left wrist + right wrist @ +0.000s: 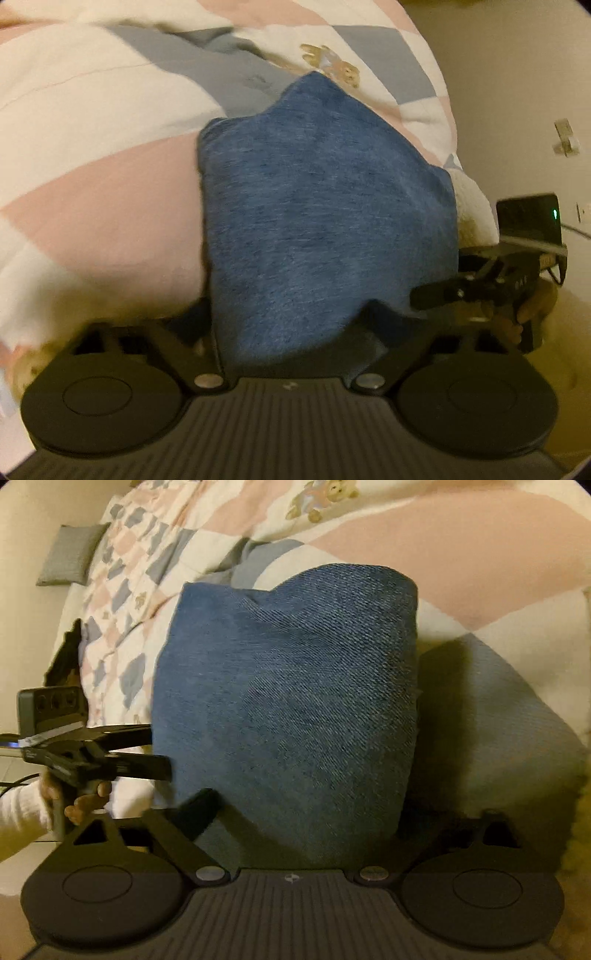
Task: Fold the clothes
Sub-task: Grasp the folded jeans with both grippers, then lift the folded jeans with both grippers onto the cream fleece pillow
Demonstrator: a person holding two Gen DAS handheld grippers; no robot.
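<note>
A blue denim garment (325, 221) hangs folded in front of both cameras, held up over the bed. It drapes over my left gripper's own fingers in the left wrist view and hides them. From the right wrist view, my left gripper (162, 767) pinches the left edge of the garment (288, 701), jaws together. My right gripper (421, 297) appears in the left wrist view, shut on the cloth's lower right edge. One dark finger (201, 806) of the right gripper pokes out beside the cloth. A hand (86, 801) grips the left gripper's handle.
A patchwork quilt (92, 155) in pink, cream and grey-blue with teddy bear prints (321, 498) covers the bed behind the garment. A grey pillow (72, 555) lies at the far end. A pale wall (517, 92) with a socket is on the right.
</note>
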